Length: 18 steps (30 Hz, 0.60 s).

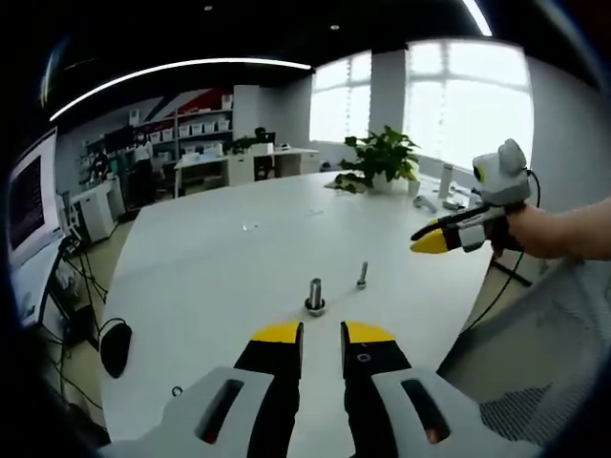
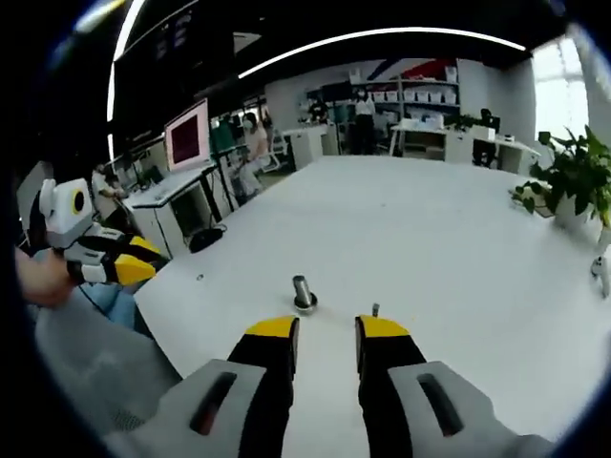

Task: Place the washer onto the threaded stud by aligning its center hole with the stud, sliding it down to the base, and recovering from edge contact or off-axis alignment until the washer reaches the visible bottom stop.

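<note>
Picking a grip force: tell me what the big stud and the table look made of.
Big stud: apparently metal, with a grey, dully shiny surface; its threads are too small to make out. Table: smooth white top with soft window glare, likely laminate or painted board.

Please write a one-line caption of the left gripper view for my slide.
Left gripper, open, faces a threaded stud and small bolt on a white table; right gripper hovers alongside.

washer [image 1: 315,306] on stud [image 1: 315,291]: too small to tell | small bolt [image 2: 375,309] partly hidden
</note>
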Each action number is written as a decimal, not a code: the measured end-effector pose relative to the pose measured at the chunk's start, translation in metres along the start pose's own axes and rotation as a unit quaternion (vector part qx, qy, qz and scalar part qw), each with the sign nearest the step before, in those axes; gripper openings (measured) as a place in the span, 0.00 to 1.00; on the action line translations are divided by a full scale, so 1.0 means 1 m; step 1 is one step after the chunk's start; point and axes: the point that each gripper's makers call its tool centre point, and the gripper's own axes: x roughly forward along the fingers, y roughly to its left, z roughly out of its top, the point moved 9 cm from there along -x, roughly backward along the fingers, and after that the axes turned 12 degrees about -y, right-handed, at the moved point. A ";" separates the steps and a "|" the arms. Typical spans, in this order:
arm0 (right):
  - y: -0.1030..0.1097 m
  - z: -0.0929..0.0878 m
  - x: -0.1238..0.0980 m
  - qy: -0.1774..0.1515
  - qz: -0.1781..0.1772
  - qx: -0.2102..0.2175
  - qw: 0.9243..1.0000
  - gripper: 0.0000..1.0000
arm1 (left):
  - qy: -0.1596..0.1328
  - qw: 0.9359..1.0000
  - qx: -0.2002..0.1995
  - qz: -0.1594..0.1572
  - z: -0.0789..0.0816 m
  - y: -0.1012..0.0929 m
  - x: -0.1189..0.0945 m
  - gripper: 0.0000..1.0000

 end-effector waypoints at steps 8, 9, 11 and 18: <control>-0.007 0.005 -0.009 -0.064 -0.018 0.034 0.997 0.30 | -0.003 1.000 -0.002 0.013 0.001 0.003 -0.001 0.14; -0.007 0.006 -0.009 -0.069 -0.019 0.035 0.997 0.30 | -0.003 1.000 -0.002 0.014 0.000 0.003 -0.001 0.14; -0.007 0.009 -0.009 -0.084 -0.017 0.033 0.996 0.30 | 0.001 1.000 -0.005 0.012 -0.001 0.003 -0.002 0.14; -0.001 0.015 -0.007 -0.102 -0.017 0.023 0.994 0.34 | 0.009 1.000 -0.023 0.013 -0.002 0.007 -0.001 0.14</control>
